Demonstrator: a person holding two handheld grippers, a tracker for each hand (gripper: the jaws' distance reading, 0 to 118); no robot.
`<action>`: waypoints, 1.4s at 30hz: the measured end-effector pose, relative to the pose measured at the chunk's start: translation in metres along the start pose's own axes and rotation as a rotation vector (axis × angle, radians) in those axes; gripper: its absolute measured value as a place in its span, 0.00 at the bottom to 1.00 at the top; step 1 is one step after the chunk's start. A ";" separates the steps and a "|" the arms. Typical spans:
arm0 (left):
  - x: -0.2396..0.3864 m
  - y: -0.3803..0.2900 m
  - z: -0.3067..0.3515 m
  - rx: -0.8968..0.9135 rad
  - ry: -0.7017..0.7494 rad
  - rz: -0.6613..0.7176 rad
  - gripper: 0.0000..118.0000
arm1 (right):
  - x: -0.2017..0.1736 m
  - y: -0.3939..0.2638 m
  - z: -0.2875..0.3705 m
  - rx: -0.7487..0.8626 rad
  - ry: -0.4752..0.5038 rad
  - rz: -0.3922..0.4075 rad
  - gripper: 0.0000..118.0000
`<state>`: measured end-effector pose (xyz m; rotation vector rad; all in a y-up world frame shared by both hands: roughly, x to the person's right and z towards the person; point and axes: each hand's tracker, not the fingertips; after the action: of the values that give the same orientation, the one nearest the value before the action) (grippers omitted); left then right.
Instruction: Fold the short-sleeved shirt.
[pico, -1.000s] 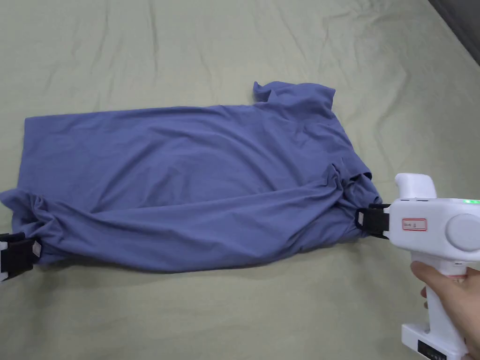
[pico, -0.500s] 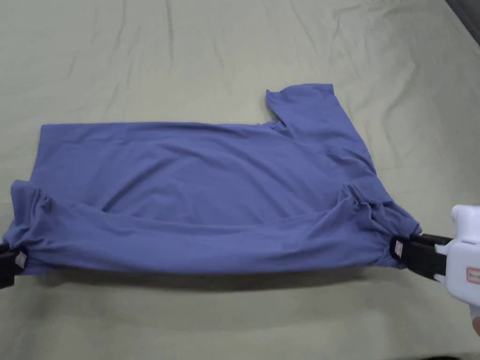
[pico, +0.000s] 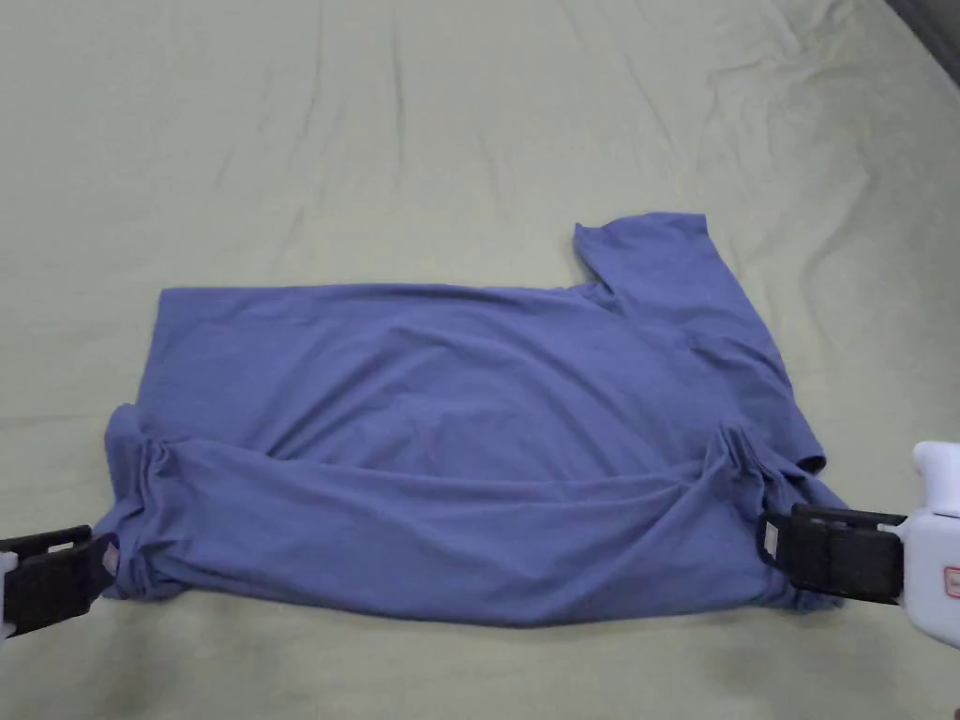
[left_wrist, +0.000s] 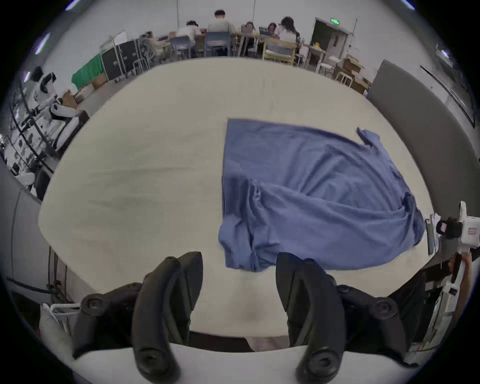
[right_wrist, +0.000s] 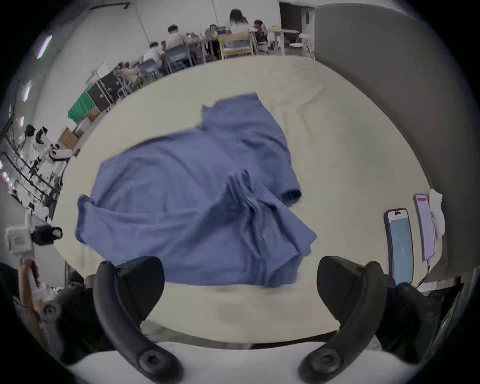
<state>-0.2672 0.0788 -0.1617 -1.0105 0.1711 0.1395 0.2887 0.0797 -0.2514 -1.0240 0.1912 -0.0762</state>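
In the left gripper view, the left claw is seen with its jaws spread wide and nothing between them; the near hem corner of the blue shirt lies just beyond the gap. In the right gripper view, the right claw is likewise wide open and empty, with the bunched shoulder end of the shirt just ahead of it. In the head view both claws are cut off by the picture's edges, and whether their tips touch the cloth cannot be told. The shirt is laid sideways on the pale green bench, its near long edge folded over. Two phones lie to the right. Seated people are seen far behind.
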 end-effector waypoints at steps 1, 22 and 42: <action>0.003 -0.002 0.017 0.040 -0.022 0.016 0.55 | -0.006 0.001 0.009 0.028 0.021 -0.011 1.00; 0.027 0.155 -0.060 0.197 -0.005 -0.121 0.02 | -0.068 0.004 -0.003 0.101 0.063 0.104 0.02; 0.031 0.210 -0.232 -0.047 -0.037 -0.122 0.00 | -0.066 0.043 -0.061 0.007 0.072 0.108 0.02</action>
<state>-0.2958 -0.0074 -0.4629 -1.0619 0.0721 0.0515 0.2111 0.0601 -0.3106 -1.0032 0.3113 -0.0160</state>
